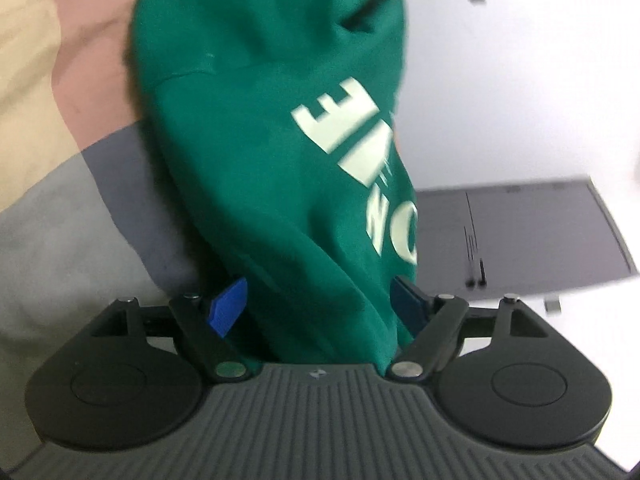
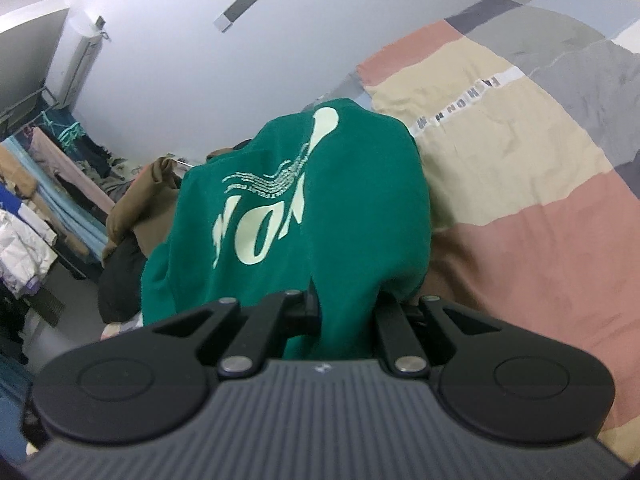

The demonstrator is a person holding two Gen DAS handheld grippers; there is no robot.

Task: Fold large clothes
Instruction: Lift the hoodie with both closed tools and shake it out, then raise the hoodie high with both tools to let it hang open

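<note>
Only rightward: clothes rack (image 2: 48, 184) beyond sweatshirt (image 2: 288, 216).

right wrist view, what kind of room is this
Most likely a bedroom in a home. A bed with a patchwork cover fills the right side, clothes hang on a rack at the left wall, and an air conditioner is mounted high in the corner.

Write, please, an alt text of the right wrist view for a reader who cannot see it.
The right hand-held gripper is shut on a green sweatshirt with pale lettering, which hangs bunched in front of the camera. To the right lies a patchwork bedspread in pink, beige and grey; to the left, a pile of other clothes below a white wall.
</note>
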